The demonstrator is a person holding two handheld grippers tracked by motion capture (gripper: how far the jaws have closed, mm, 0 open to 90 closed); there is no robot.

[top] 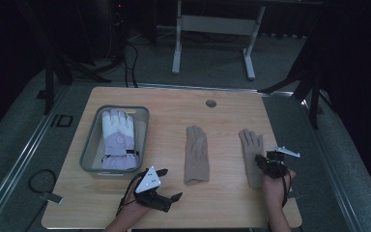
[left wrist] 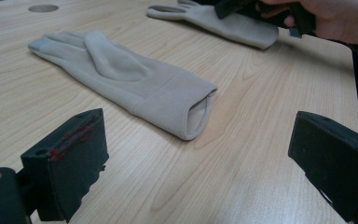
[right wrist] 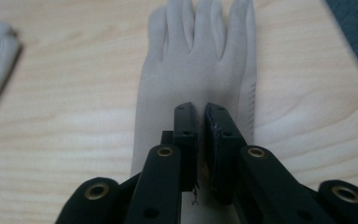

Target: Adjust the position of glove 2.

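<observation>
Beige gloves were seen flat on the wooden table point(top: 222, 203) from above: the middle glove point(top: 196, 154) and the right glove point(top: 251, 152), beside a grey bin point(top: 89, 145). From the left gripper point(left wrist: 186, 163), its jaws were spread wide. From the right gripper point(right wrist: 201, 135), the jaws were pinched on the right glove point(right wrist: 186, 70).

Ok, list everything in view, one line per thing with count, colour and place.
Light wooden table: one, with a round cable hole near its far edge.
Grey plastic bin: one, table's left.
White and lilac padded ski glove: one, inside the bin.
Beige knit gloves: two, flat; middle one free, right one pinched.
White metal desk frame: one, on the floor beyond.
Left gripper: black, open, near edge.
Right gripper: black, shut on the right glove.
</observation>
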